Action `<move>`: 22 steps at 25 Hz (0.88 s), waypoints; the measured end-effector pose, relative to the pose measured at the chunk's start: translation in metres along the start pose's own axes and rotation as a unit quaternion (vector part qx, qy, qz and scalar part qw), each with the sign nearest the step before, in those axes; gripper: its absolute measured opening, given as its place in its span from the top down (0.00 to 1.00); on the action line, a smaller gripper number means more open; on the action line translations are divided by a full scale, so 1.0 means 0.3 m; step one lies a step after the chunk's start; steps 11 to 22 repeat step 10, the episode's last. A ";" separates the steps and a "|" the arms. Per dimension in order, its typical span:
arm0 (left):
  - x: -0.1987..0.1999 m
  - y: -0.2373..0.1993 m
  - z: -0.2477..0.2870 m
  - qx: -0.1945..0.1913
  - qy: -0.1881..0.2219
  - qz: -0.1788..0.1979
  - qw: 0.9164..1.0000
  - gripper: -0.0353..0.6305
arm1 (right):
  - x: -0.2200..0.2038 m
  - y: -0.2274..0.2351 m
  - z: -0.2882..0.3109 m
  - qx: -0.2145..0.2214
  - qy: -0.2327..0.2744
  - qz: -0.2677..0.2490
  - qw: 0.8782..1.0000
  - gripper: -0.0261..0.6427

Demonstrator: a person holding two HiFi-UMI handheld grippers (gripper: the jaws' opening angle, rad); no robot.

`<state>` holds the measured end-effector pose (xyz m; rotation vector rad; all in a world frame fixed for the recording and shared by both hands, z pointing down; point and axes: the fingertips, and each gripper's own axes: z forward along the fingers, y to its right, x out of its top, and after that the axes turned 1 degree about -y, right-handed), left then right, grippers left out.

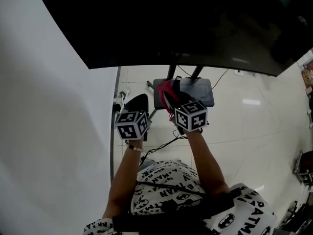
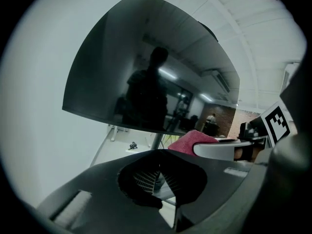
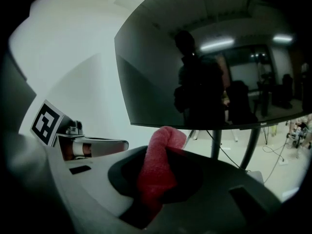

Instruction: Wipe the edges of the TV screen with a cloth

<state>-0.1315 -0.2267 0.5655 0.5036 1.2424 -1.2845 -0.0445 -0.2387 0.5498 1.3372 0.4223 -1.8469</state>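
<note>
A white wall (image 1: 44,111) filled the left of the head view. Next to it the left gripper (image 1: 139,101) hung low over the floor (image 1: 254,121). Its own view showed the ribbed pads (image 2: 146,178) closed together with nothing between them, so it seemed to have no part in the job for now.

Above both tools hung the TV screen (image 1: 195,23), dark and reflective, its lower edge crossing the top of the head view. To the right, the right gripper (image 1: 169,96) had its jaws clamped on a red cloth (image 3: 157,169), which stuck up out of them in a folded wad. The cloth sat below the screen's bottom edge and apart from it, over the base of the stand (image 1: 204,93).

The wiping itself did not appear to have begun; this looked like the approach. The next move probably called for raising the right gripper until the wad met the frame, likely near the lower left corner. After that it would need to be drawn along the edge with light pressure, keeping the hard jaws off the glass.
</note>
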 end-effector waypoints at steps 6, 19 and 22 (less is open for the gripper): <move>0.021 0.147 0.016 -0.020 0.001 0.016 1.000 0.97 | -0.008 0.070 -0.119 -0.018 0.006 0.010 1.000 0.87; 0.008 0.209 0.029 -0.025 -0.001 0.018 1.000 0.97 | -0.014 0.107 -0.169 -0.021 0.010 0.015 1.000 0.87; 0.008 0.209 0.029 -0.025 -0.001 0.018 1.000 0.97 | -0.014 0.107 -0.169 -0.021 0.010 0.015 1.000 0.87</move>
